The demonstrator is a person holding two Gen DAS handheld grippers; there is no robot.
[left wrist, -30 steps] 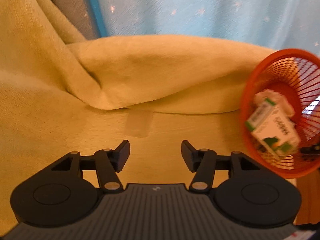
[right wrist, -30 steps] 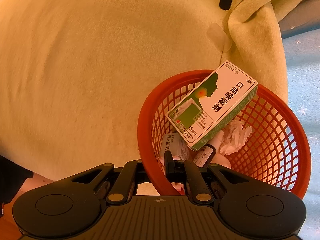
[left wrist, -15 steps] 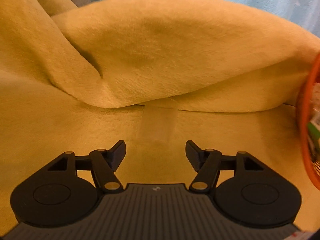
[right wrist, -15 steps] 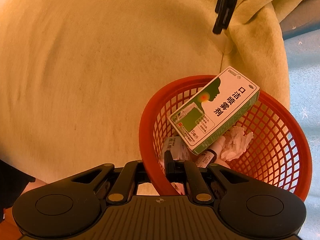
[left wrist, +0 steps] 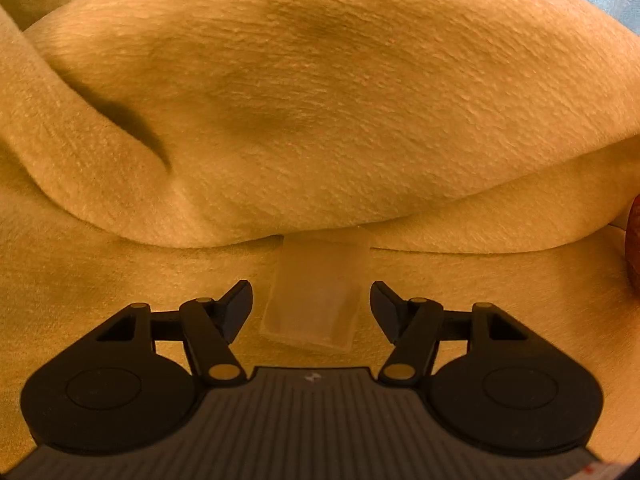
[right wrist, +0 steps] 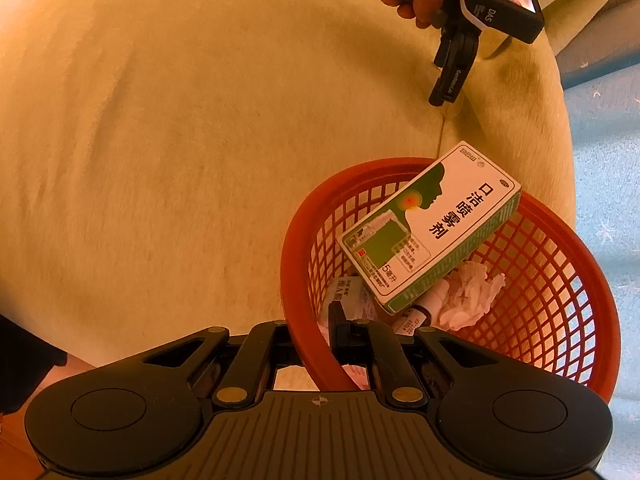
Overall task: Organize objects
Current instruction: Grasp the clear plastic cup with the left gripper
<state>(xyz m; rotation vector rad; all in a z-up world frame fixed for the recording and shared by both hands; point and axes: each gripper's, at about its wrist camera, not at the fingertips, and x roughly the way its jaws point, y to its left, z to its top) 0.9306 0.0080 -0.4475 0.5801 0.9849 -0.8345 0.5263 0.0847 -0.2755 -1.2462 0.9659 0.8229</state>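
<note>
my left gripper (left wrist: 311,304) is spread wide around the translucent cap (left wrist: 314,294) at lower centre—its top sits tucked under the blanket fold (left wrist: 320,120), so closing might snag fabric; right gripper (right wrist: 320,334) clenches the red basket (right wrist: 560,280) rim.

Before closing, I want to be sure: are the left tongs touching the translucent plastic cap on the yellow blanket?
Apart. The left wrist view shows blanket between each fingertip of the open left tongs and the cap.
</note>
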